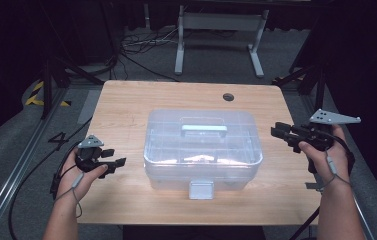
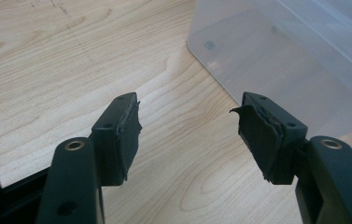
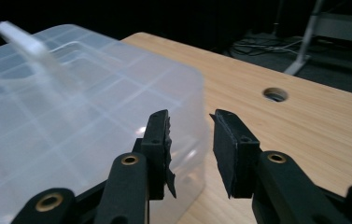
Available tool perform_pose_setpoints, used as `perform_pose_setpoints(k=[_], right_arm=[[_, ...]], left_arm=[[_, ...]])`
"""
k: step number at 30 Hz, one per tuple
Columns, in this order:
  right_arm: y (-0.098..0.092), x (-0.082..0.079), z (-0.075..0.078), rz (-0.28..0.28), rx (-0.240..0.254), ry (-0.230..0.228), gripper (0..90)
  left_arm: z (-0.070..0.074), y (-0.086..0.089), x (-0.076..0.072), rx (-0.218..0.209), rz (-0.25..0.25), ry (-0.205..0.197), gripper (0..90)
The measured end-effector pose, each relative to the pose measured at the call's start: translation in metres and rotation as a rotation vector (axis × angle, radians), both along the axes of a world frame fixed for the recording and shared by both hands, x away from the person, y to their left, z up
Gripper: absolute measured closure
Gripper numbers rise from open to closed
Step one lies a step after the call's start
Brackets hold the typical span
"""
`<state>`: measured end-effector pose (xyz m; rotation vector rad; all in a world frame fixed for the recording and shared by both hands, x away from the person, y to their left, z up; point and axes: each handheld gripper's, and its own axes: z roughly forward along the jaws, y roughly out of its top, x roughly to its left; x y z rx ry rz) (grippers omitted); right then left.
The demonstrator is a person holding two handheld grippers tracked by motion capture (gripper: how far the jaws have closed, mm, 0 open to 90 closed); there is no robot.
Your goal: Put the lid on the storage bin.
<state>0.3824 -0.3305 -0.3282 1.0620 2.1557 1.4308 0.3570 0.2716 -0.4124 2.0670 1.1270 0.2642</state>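
A clear plastic storage box (image 1: 203, 150) with a pale handle (image 1: 204, 129) on its lid and a grey front latch (image 1: 201, 189) sits shut at the middle of the wooden table (image 1: 126, 110). My left gripper (image 1: 116, 157) hovers low over the table to the box's left, pointing toward it. In the left gripper view its jaws (image 2: 187, 121) stand wide open over bare wood, with the box's corner (image 2: 281, 60) ahead. My right gripper (image 1: 277, 131) is held just off the box's right side. Its jaws (image 3: 191, 140) are apart with nothing between them, level with the box's lid (image 3: 71, 116).
A round cable hole (image 1: 228, 96) lies in the table's far right part, also seen as the hole (image 3: 275, 94) past the right jaws. Behind the table stand a white metal frame (image 1: 178, 50) and loose cables on the floor. Dark stands flank both sides.
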Motion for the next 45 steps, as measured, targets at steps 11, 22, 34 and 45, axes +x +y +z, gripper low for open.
perform_pose_setpoints(k=[11,22,34,45], right_arm=[[-0.019,0.025,-0.034,-0.141,-0.078,-0.004,50.4],[-0.033,0.042,-0.066,-0.137,-0.138,0.025,40.9],[-0.039,0.053,-0.102,-0.083,-0.163,0.119,35.8],[-0.028,0.059,-0.127,-0.026,-0.174,0.122,36.1]], left_arm=[[-0.003,-0.003,0.004,0.016,0.011,-0.005,38.5],[-0.007,-0.005,0.012,0.014,0.008,-0.001,37.3],[-0.014,-0.008,0.021,0.026,-0.005,0.005,36.7],[-0.024,-0.006,0.025,0.028,-0.012,0.013,34.9]])
